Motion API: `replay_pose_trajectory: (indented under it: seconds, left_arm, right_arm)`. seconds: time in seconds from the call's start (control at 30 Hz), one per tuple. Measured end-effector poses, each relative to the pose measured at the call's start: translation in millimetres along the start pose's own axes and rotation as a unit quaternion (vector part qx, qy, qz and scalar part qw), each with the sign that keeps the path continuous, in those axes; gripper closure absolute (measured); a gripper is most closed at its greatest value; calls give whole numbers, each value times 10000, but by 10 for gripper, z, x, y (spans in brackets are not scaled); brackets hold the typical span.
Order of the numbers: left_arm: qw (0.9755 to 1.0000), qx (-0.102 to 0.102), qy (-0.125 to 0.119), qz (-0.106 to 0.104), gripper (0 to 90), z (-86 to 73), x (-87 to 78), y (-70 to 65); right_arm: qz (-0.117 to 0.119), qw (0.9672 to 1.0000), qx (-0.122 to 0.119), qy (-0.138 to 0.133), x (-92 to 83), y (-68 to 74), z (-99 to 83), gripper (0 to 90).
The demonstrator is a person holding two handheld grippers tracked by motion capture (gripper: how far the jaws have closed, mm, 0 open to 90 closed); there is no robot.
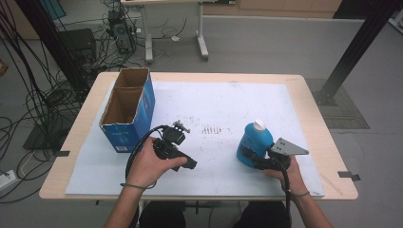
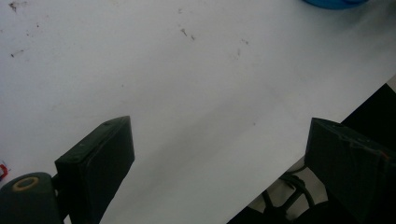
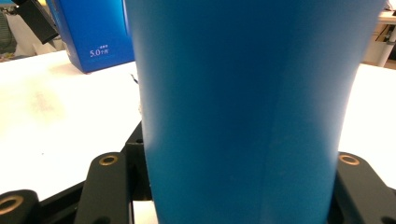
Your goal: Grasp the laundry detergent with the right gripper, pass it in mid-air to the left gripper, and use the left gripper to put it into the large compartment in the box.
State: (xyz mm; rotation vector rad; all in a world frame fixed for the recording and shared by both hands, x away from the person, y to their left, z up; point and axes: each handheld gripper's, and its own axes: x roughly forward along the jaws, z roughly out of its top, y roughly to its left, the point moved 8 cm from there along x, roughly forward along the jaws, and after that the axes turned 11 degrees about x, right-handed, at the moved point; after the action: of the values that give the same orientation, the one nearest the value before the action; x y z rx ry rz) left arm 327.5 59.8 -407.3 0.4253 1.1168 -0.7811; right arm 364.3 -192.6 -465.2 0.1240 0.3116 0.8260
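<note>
Black grippers with brass-ringed screw holes, black trailing cables, a grey three-cornered plate (image 1: 288, 147), and thin wristbands.

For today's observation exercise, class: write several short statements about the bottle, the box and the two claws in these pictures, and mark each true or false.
1. The right claw is shut on the blue bottle. True.
2. The bottle lies on its side. False: it stands upright, white cap on top.
3. The left claw is open with nothing between its jaws. True.
4. The cardboard box is closed. False: its top is open.
5. The box stands beside the right claw. False: it stands at the table's left, nearer the left claw.
</note>
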Motion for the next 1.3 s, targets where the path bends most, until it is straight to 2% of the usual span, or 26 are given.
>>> replay_pose_trajectory:
  seconds: [1.3]
  left_arm:
    - [10000, 11, 34, 11, 88, 35, -21, 29]
  right_arm:
    - [10, 10000, -11, -5, 0, 1, -1, 428]
